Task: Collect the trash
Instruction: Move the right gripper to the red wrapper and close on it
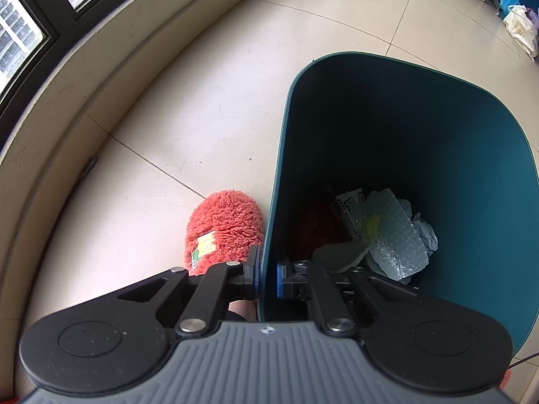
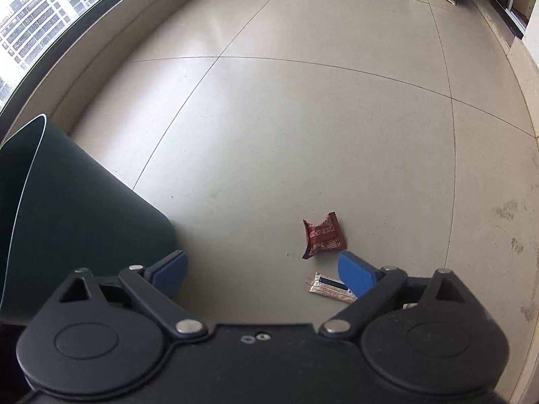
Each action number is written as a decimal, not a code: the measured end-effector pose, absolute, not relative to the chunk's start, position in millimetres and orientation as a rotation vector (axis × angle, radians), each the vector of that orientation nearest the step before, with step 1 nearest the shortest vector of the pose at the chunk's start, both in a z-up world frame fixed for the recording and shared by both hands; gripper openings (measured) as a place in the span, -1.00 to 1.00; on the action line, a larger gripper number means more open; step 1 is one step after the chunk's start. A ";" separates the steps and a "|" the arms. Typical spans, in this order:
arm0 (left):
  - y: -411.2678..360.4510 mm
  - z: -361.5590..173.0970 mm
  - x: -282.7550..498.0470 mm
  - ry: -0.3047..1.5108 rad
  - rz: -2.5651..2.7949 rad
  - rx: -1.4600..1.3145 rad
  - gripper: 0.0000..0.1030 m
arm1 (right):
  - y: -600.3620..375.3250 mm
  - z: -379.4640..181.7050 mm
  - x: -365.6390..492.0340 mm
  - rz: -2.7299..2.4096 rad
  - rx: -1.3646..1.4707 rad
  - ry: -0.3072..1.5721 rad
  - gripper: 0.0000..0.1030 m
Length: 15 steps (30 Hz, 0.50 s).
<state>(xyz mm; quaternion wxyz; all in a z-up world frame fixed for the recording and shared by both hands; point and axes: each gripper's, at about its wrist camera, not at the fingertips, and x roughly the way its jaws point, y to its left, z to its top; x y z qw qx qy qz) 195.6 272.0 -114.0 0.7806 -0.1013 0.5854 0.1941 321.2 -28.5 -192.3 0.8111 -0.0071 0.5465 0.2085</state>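
**Bin gripped at the rim, wrappers on the tiles**

A red wrapper (image 2: 323, 235) lies crumpled on the beige floor (image 2: 303, 118), white print across its face too small to read. Just beside it, at about five o'clock, a pale wrapper (image 2: 328, 288) with a dark window and a red-striped edge lies flat, partly covered by one blue pad; its lettering cannot be made out either. The right gripper (image 2: 262, 271) points forward and down over the tiles with its jaws spread wide and nothing between them, the red wrapper just ahead of its right finger (image 2: 355, 272).

At nine o'clock from that gripper stands the teal bin (image 2: 84, 208), its side wall close to the left finger. In the left wrist view the left gripper (image 1: 267, 274) pinches the bin's near wall (image 1: 269, 219), one pad outside, one inside. At the bottom of the bin lie bubble wrap (image 1: 397, 235), a printed carton (image 1: 350, 208) whose writing is blurred, pale paper (image 1: 337, 252) and grey tissue (image 1: 426, 232).

Touching the bin's outer wall at eight o'clock is a fluffy coral slipper (image 1: 225, 225) bearing a green-and-yellow label (image 1: 203, 247), its text illegible. A window (image 1: 20, 27) curves along the sill at ten o'clock; a white bag (image 1: 522, 30) lies far off at one o'clock.
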 end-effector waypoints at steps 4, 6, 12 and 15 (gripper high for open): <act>269.7 -115.5 196.7 1.267 0.419 -0.197 -0.83 | -27.2 -235.6 344.6 0.422 -0.021 1.210 0.93; 269.1 -115.9 197.2 1.269 0.420 -0.192 -0.83 | -17.4 -260.4 353.4 0.400 -0.047 1.233 0.93; 266.7 -117.0 199.8 1.281 0.432 -0.171 -0.81 | -21.2 -315.3 380.2 0.333 -0.090 1.305 0.93; 264.0 -117.9 201.4 1.286 0.441 -0.157 -0.81 | -20.9 -332.2 388.0 0.321 -0.109 1.323 0.93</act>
